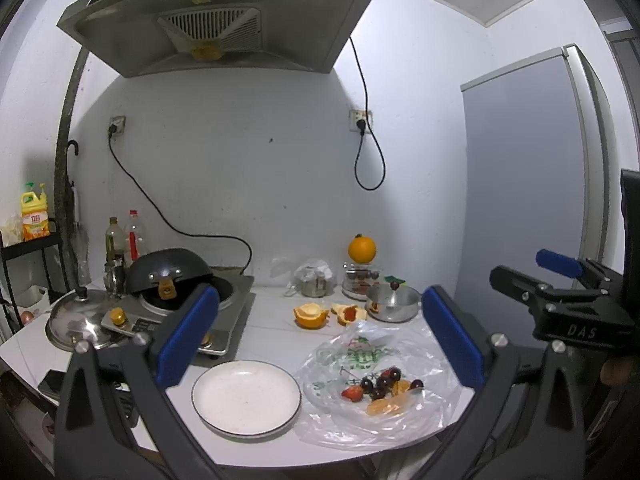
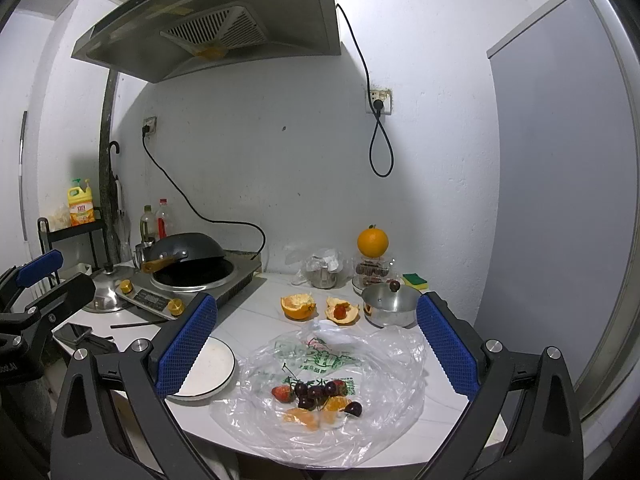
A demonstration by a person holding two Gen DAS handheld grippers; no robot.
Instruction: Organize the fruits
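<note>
A white kitchen counter [image 1: 272, 332] spreads ahead of two hand-held grippers, both raised above its near edge with blue-padded jaws spread wide and nothing between them. Beyond the left gripper [image 1: 320, 336], an induction cooker [image 1: 228, 308] carries a tilted black wok [image 1: 170, 270]. A clear plastic bag [image 2: 360, 360] lies flat directly ahead of the right gripper [image 2: 316, 344], holding dark cherries [image 2: 316, 394], strawberries [image 2: 282, 393] and orange segments [image 2: 304, 418]. An empty white plate [image 1: 246, 394] sits just ahead of the left gripper, touching the bag's edge. Farther off, past both grippers, stand a small steel pot [image 2: 390, 304], orange peels [image 2: 297, 305] and a whole orange [image 2: 372, 242].
</note>
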